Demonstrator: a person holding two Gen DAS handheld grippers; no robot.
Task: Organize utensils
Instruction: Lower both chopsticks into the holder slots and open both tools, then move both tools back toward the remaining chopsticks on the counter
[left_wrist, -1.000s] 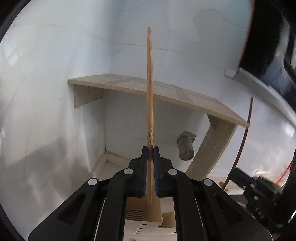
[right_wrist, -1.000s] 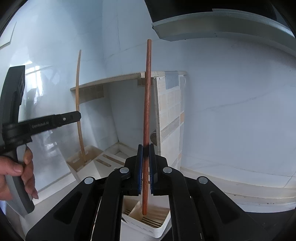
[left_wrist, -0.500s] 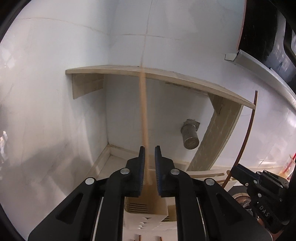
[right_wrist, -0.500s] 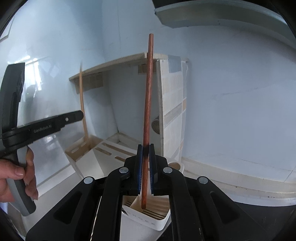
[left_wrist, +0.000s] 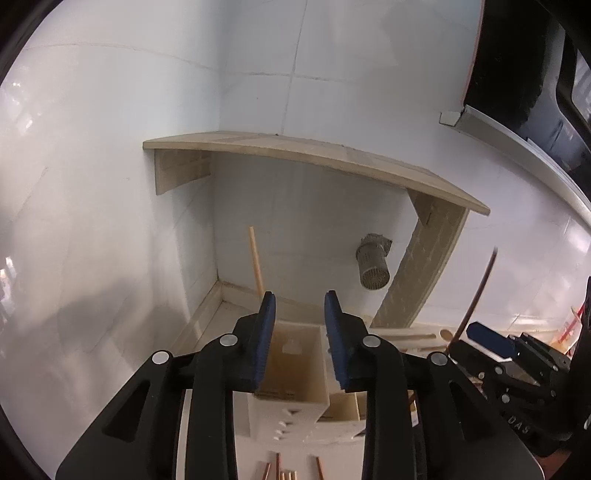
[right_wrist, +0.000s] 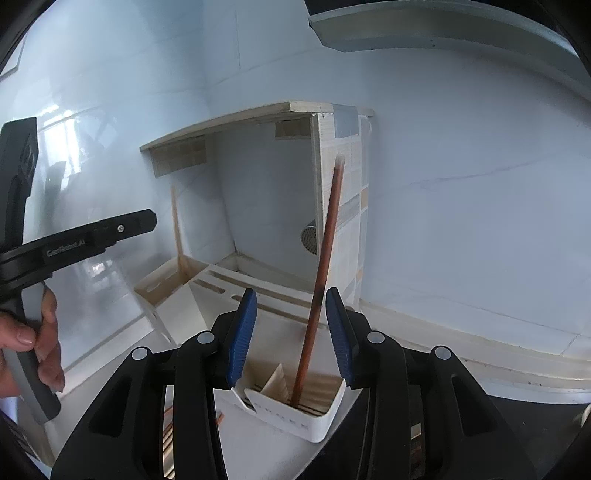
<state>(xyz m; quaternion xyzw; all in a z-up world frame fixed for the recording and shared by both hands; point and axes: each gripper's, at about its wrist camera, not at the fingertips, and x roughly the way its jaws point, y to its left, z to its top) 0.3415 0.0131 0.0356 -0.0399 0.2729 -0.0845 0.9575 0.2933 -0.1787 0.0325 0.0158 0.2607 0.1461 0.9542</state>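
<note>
My left gripper (left_wrist: 299, 302) is open above a beige compartment (left_wrist: 295, 365) of the white utensil holder. A light bamboo chopstick (left_wrist: 256, 260) stands in it, leaning against the left finger; it also shows in the right wrist view (right_wrist: 177, 229). My right gripper (right_wrist: 291, 306) is open above a white slotted compartment (right_wrist: 314, 413). A dark red-brown chopstick (right_wrist: 321, 280) stands in that compartment between the open fingers, blurred and tilted right. It shows at the right of the left wrist view (left_wrist: 476, 295), above the right gripper (left_wrist: 517, 365).
A wooden shelf (left_wrist: 303, 151) spans the tiled corner, with a metal drain fitting (left_wrist: 375, 262) under it. Several loose chopsticks (left_wrist: 284, 469) lie below the holder. A wooden spoon (left_wrist: 421, 336) lies at the wall. The left gripper's body and a hand (right_wrist: 29, 332) are at left.
Both grippers opened and let go of their chopsticks. The bamboo chopstick dropped into the beige compartment, the red-brown one into the white one. Both cameras tilted downward.
</note>
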